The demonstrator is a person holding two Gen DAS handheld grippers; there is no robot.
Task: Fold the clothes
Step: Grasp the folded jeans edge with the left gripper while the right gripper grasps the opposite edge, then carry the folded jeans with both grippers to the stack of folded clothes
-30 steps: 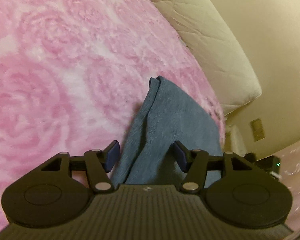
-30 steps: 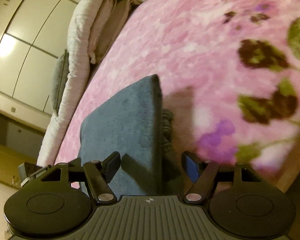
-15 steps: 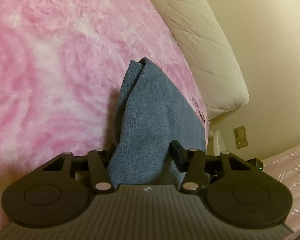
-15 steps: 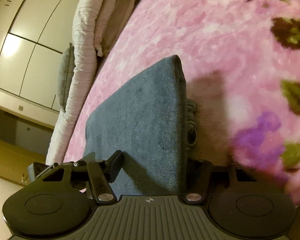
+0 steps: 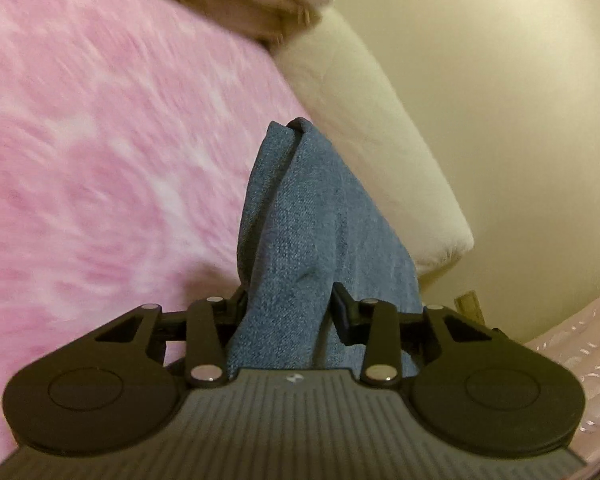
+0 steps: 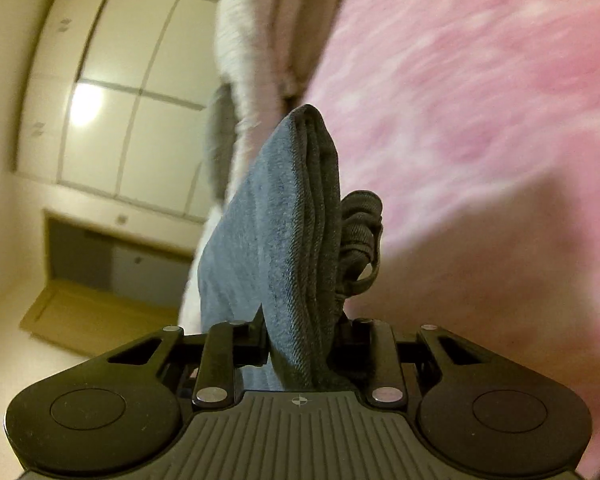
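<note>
A folded blue denim garment (image 5: 300, 216) stands up between the jaws of my left gripper (image 5: 290, 300). The jaws are closing and their pads press on the cloth from both sides. In the right wrist view the same denim garment (image 6: 272, 216) shows several stacked layers, with a dark bunched strap (image 6: 360, 232) on its right side. My right gripper (image 6: 302, 320) pinches these layers, its jaws closing too. Both ends of the garment are raised off the pink blanket (image 5: 100, 160). The fingertips are partly hidden by the cloth.
The pink patterned blanket (image 6: 480, 120) covers the bed. A cream pillow (image 5: 380, 140) lies at the bed's edge by the wall. White bedding (image 6: 252, 40) is piled beside white wardrobe doors (image 6: 120, 100). A cardboard box (image 6: 80, 312) sits on the floor.
Both grippers went from open around the denim to closed on it. Both then rose with it, so the garment's ends left the blanket and the views swung toward the walls.
</note>
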